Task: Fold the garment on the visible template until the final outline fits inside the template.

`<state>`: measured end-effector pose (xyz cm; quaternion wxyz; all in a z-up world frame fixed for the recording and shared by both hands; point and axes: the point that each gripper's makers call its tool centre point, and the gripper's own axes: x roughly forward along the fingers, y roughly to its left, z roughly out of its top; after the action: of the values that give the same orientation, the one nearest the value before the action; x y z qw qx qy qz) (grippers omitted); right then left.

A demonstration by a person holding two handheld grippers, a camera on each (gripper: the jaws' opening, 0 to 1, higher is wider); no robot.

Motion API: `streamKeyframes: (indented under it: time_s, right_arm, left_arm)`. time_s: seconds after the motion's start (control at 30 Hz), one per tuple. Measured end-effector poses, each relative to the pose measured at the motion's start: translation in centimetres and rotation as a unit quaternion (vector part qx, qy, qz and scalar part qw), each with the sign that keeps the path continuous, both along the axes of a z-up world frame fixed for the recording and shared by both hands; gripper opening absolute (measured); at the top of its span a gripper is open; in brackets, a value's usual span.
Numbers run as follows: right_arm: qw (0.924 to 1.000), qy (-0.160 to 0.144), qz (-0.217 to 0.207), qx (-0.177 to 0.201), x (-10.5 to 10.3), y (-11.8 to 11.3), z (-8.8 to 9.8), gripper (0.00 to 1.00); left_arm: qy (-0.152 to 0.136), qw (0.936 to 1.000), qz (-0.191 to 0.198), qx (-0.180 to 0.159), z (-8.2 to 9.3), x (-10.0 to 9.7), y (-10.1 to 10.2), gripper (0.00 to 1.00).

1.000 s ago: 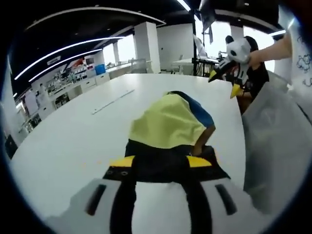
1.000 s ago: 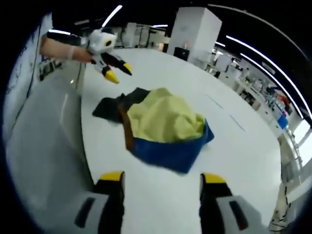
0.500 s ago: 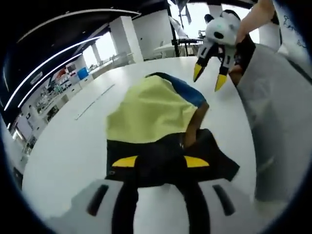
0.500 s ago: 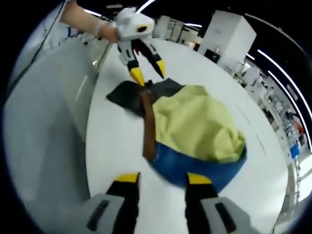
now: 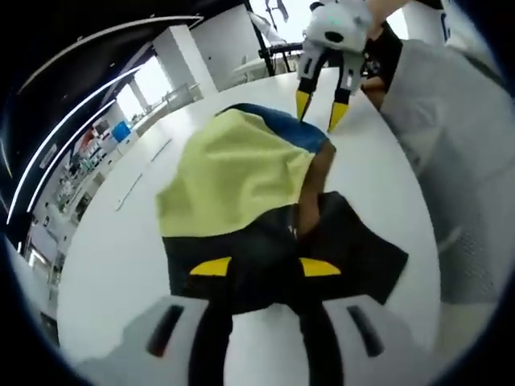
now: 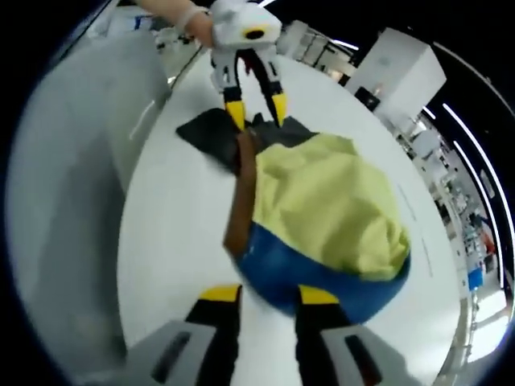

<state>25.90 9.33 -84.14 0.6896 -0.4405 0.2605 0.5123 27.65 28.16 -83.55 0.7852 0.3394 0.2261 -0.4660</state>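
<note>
The garment (image 5: pixel 241 193) is lying in a loose heap on the white table (image 5: pixel 105 241) — yellow panel on top, a blue part at one end, a black part at the other, a brown strip along one side. No template outline can be made out on the table, so whether the heap lies inside it cannot be told.

In the left gripper view the left gripper (image 5: pixel 265 268) is being held over the black end, its yellow-tipped jaws parted with black cloth lying between and under them; whether cloth is being pinched cannot be told. In the right gripper view the same gripper (image 6: pixel 256 111) is being seen from the far end, jaws apart, tips at the black edge.

The right gripper (image 6: pixel 269 295) is being held at the blue end, jaws parted and nothing clamped, tips just at the blue edge. In the left gripper view it (image 5: pixel 319 110) is being shown tips-down just beside the blue part.

The step in hand is judged to be a grasp at both ends, so that the heap can be opened out flat before any fold is made. To do it well, one layer only should be taken at each end — at an edge or corner, not through the bunched middle. The jaws should be closed fully before lifting, and the ends drawn apart evenly, low over the table, so the yellow panel is not being dragged into fresh wrinkles.
</note>
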Motion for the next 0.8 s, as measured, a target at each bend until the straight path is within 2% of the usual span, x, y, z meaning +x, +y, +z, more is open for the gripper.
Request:
streamKeyframes:
  time_s: [0.07,0.17,0.23,0.4,0.47,0.57,0.8]
  right_arm:
    - [0.9997,-0.020,0.012,-0.010,0.3,-0.1,-0.2,0.20]
    - [0.9993,-0.029,0.017,-0.014,0.3,0.1,-0.3,0.14]
    - [0.9983,-0.050,0.027,-0.015,0.6,0.3,-0.2,0.13]
    - [0.9971,-0.068,0.029,-0.017,0.5,0.4,-0.4,0.08]
    - [0.9973,-0.066,0.028,-0.016,0.4,0.4,-0.5,0.05]
    - [0.9967,-0.075,0.025,-0.017,0.6,0.3,-0.6,0.00]
    - [0.9976,-0.069,0.004,-0.002,0.5,-0.1,0.0,0.00]
  left_arm:
    - [-0.003,1.0000,0.000,0.002,0.1,0.1,-0.1,0.27]
    - [-0.010,0.9999,0.001,0.007,0.2,0.4,0.0,0.26]
    - [-0.011,0.9999,0.000,0.008,0.1,0.4,0.0,0.26]
    - [-0.021,0.9994,-0.012,0.023,0.0,0.3,-0.1,0.17]
    - [-0.023,0.9993,-0.016,0.024,0.2,0.0,-0.4,0.11]
    - [-0.015,0.9998,-0.009,0.011,0.5,-0.2,-1.0,0.10]
    - [-0.003,0.9999,0.005,-0.013,1.3,-0.3,-1.2,0.00]
